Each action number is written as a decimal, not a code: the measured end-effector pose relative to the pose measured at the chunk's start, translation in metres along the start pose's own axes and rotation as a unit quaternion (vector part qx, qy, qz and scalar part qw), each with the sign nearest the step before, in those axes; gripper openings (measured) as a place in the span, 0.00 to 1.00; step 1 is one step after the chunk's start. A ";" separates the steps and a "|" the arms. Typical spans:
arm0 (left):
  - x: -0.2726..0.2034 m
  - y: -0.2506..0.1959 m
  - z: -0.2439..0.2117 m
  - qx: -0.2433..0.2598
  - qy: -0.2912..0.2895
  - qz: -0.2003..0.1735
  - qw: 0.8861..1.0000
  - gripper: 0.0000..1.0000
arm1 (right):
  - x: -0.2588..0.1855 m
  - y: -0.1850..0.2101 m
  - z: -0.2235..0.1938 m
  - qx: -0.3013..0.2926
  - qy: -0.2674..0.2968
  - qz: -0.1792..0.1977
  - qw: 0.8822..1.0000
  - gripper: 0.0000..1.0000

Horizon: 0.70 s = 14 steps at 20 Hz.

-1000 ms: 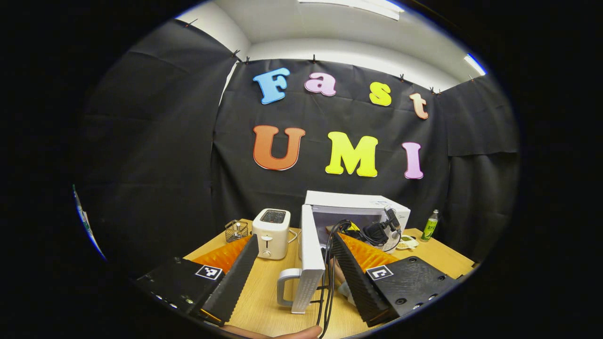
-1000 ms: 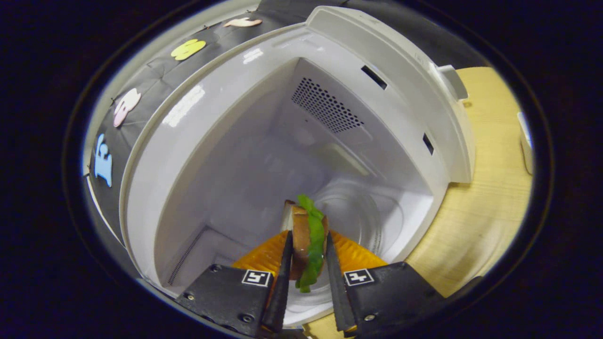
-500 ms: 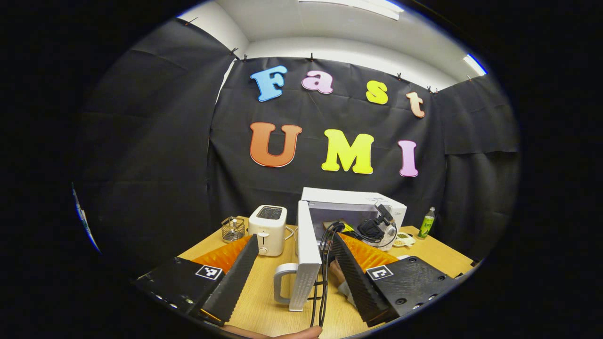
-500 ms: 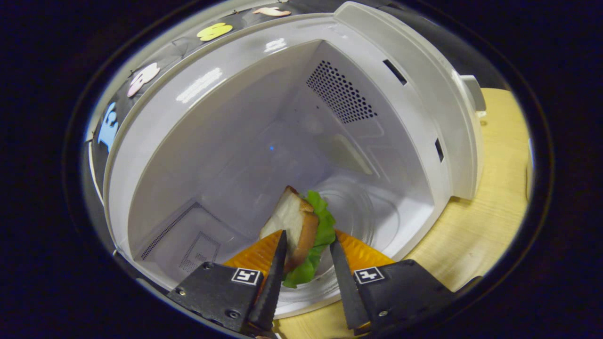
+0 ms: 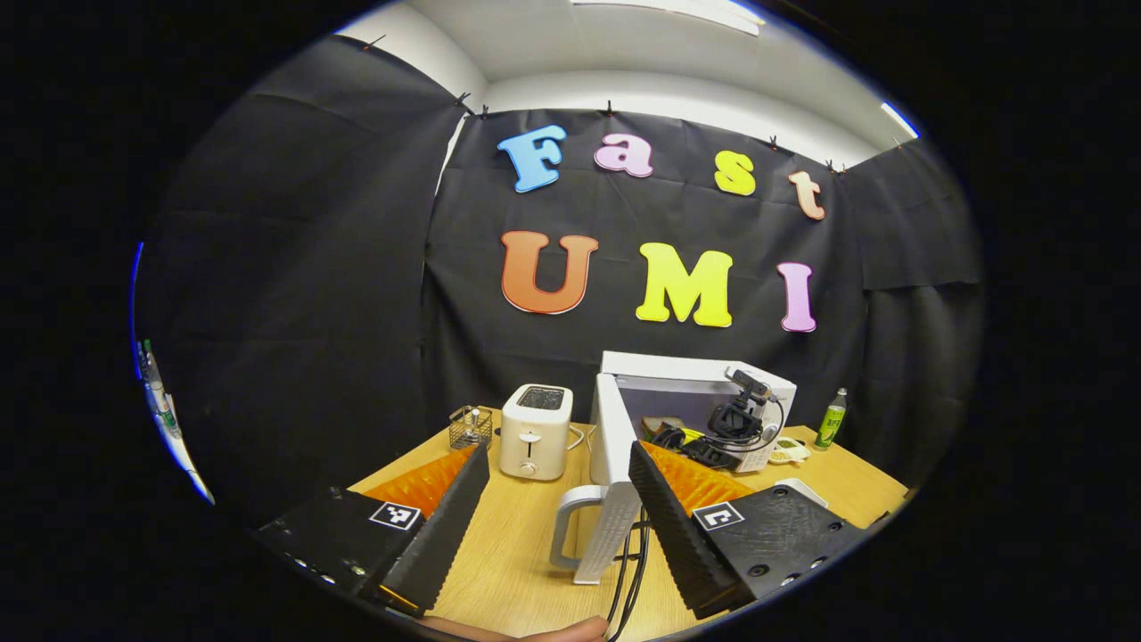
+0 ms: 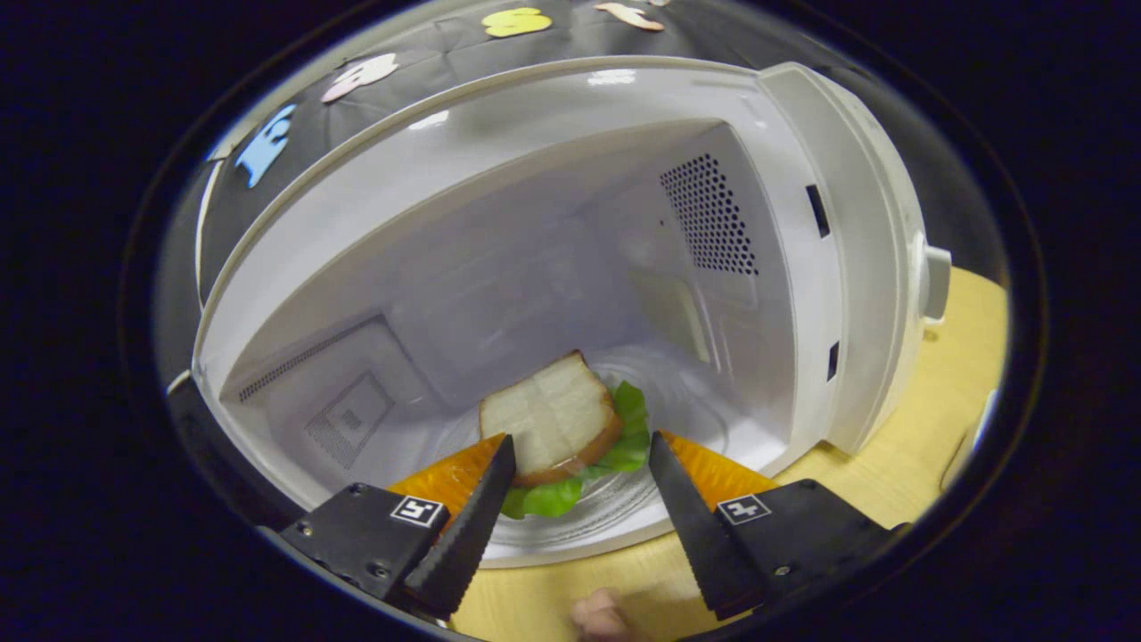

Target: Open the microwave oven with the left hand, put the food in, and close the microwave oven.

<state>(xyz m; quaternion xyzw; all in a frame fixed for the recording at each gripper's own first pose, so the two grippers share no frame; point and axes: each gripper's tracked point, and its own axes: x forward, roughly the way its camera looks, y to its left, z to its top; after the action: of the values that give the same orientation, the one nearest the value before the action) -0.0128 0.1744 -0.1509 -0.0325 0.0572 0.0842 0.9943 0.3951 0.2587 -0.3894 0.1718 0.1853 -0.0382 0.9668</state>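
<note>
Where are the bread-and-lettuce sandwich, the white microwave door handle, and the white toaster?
bread-and-lettuce sandwich [image 6: 554,419], right gripper view, top bread slice.
white microwave door handle [image 5: 565,530], left gripper view, the grip's curved bar.
white toaster [image 5: 533,437], left gripper view, front face.

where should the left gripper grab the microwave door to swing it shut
Take the door handle, the upright loop on the open door. It stands off the door's outer face with a gap behind it. Come from the toaster side, one finger through the gap, one outside. The left gripper is open, likely wide enough.
</note>
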 end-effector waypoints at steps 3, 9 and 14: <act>-0.002 0.016 -0.006 0.017 0.001 0.015 1.000 0.95 | -0.018 -0.008 0.002 -0.048 -0.007 0.015 0.999 0.98; 0.002 0.073 -0.030 0.021 0.018 0.076 0.997 0.95 | -0.074 -0.025 0.013 -0.052 0.001 0.051 0.997 0.91; 0.007 0.120 -0.040 0.037 0.019 0.126 0.991 0.73 | -0.144 -0.030 0.048 -0.075 -0.033 0.099 0.992 0.97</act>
<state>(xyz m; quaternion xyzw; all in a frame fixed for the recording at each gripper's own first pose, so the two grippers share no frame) -0.0307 0.2911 -0.1982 0.0100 0.0831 0.2062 0.9749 0.2735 0.2158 -0.3038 0.1145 0.1376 0.0662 0.9816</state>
